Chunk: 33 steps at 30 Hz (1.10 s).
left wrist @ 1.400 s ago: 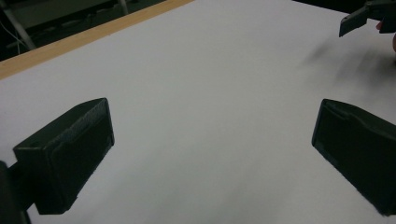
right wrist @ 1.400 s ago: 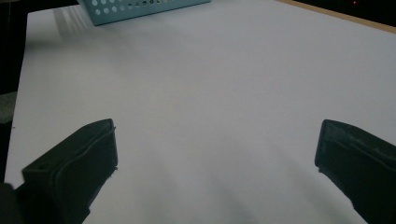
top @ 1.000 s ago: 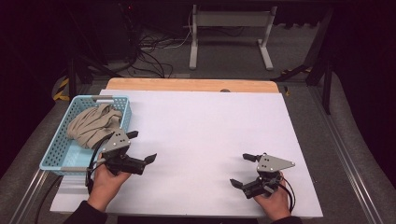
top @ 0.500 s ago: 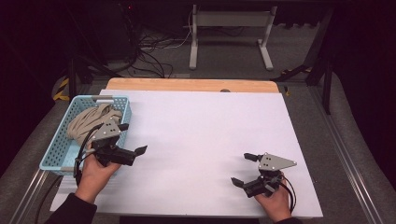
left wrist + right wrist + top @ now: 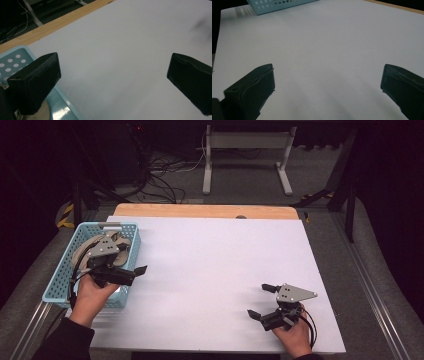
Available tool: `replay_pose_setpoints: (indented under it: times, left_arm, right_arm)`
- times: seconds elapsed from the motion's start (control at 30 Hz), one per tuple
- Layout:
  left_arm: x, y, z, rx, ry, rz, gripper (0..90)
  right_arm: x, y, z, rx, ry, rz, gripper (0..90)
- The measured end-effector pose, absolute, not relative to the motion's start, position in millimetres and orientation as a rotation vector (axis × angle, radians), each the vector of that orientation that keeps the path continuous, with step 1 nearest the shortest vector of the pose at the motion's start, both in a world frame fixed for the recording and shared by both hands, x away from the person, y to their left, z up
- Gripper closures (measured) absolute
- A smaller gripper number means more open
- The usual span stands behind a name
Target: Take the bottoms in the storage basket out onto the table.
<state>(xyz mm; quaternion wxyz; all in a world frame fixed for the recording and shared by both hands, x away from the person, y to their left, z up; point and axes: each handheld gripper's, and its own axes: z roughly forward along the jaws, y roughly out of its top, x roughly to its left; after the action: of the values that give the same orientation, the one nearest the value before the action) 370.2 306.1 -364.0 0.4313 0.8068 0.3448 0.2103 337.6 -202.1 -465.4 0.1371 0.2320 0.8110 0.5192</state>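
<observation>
Since a second ago, your left tongs [image 5: 131, 265] have drawn back off the white sheet toward the light-blue perforated plastic basket [image 5: 60, 280] and now sit over its right rim, while your right tongs [image 5: 261, 301] have stayed put. Nearest you, those right tongs rest low on the white sheet covering the bench [image 5: 220, 270], jaws spread wide with nothing between them. At the left edge of the bench, your left tongs are also spread wide and empty, one jaw above the basket's corner in the left gripper view. Inside the basket, under your left hand [image 5: 92, 292], lies a crumpled beige cloth [image 5: 82, 251]. Beyond the sheet runs the bench's bare wooden edge [image 5: 200, 211].
</observation>
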Motion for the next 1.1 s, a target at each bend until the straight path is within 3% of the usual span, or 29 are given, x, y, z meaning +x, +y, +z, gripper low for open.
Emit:
replay_pose_setpoints:
  times: [1.1]
  left_arm:
    - [413, 342, -357, 2.046, 1.015, 0.587, 0.0]
  right_arm:
    - [338, -202, -466, 0.704, 2.345, 1.47, 0.0]
